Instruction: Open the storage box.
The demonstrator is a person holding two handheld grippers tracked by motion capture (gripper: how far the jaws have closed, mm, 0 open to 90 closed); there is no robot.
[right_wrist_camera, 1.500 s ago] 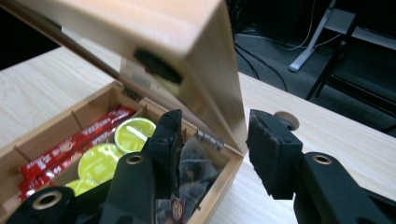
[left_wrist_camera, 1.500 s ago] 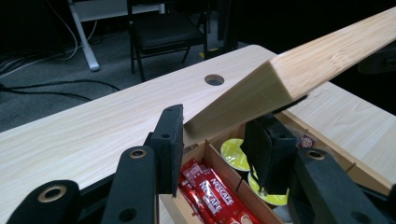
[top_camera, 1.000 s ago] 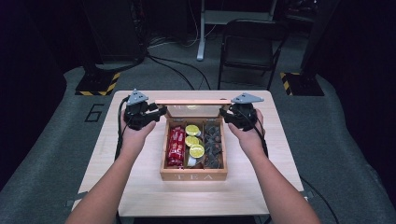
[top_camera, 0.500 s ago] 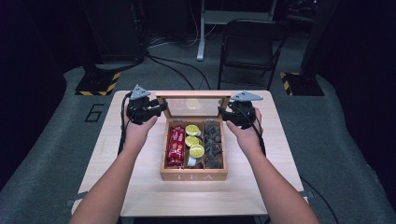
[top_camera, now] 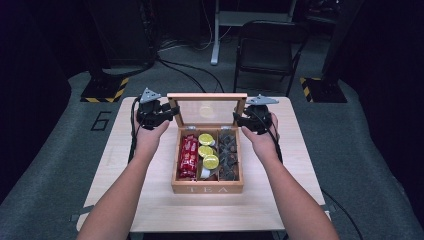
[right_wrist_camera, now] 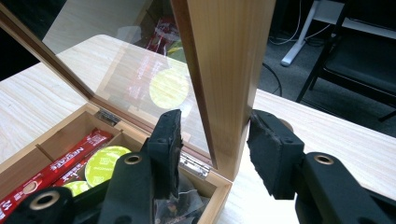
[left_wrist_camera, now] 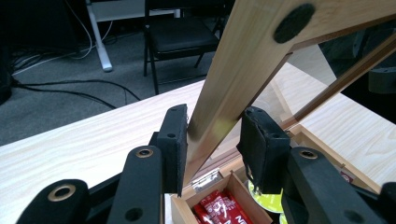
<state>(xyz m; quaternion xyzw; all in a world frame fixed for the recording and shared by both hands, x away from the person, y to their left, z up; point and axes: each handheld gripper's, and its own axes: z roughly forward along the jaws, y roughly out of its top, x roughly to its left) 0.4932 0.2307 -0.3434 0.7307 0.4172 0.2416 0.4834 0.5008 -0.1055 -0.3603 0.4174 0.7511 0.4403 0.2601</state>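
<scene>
Dark studio, pale wood counter. Wooden tea box sits mid-counter, its glass lid near upright, long axis left to right. Left claw and right claw straddle its side rails, jaws released, not pinching.

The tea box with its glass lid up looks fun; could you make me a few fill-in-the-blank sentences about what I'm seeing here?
1. The word on the front of the wooden tea box reads ____.
2. The lid has a pane made of ____.
3. The red packets lie in the box's ____ compartment in the high view.
4. The yellow-topped pods number ____.

Missing words: TEA; glass; left; three
</scene>
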